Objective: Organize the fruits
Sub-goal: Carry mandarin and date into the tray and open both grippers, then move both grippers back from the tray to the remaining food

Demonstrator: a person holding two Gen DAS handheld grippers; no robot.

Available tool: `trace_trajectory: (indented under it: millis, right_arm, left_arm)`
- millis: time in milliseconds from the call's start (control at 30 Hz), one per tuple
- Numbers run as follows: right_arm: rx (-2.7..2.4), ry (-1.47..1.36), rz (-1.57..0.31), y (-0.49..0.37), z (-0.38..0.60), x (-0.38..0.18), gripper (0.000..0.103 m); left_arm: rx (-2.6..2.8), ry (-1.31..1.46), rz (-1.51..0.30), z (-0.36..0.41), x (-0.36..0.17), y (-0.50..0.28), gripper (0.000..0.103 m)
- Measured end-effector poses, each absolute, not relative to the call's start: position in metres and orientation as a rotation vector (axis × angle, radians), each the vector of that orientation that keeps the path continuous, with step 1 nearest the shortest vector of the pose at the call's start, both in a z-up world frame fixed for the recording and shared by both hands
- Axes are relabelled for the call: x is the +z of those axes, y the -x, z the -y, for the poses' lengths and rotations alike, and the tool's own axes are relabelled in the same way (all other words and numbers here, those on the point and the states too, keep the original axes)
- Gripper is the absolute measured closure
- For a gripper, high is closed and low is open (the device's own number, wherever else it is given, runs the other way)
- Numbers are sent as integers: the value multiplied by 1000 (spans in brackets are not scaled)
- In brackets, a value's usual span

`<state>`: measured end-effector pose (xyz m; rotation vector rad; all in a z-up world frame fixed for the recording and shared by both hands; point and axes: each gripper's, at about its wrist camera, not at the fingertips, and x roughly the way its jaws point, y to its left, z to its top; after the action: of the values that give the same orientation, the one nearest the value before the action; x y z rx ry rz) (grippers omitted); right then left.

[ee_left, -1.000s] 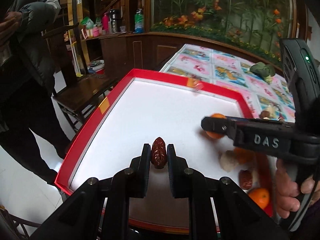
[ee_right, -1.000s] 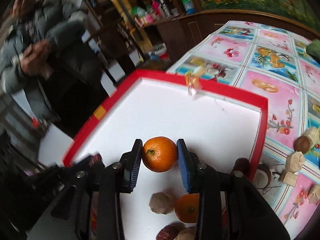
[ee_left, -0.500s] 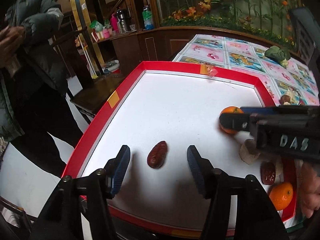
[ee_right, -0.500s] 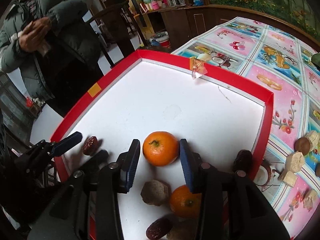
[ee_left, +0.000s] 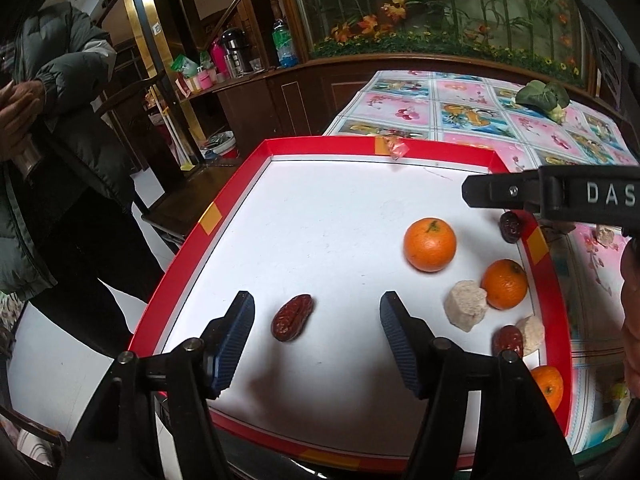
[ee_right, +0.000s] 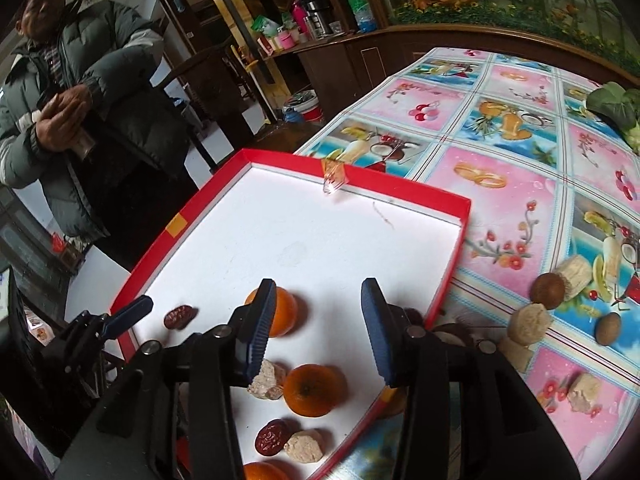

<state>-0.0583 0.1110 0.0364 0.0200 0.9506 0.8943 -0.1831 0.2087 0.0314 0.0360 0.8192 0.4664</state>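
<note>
With both the left gripper (ee_left: 316,322) and right gripper (ee_right: 318,326) wide open and empty, the freed mandarin (ee_left: 429,244) could roll toward the red tray's (ee_left: 208,222) right edge.

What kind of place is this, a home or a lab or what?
Most likely a home dining room: a fruit-print tablecloth covers the table, a dark wooden sideboard holds a thermos and bottles, and a man in a puffer jacket stands by a wooden chair.

The tray's (ee_left: 224,216) far white floor lies bare; fruit (ee_left: 429,244) crowds its right edge.
</note>
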Motion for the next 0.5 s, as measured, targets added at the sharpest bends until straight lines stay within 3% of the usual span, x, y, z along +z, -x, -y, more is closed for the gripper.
trace_trajectory:
  millis: [500]
  right_arm:
    - [849, -21, -930, 52, -65, 40, 57]
  left_arm:
    - [448, -83, -824, -189, 36, 175, 37]
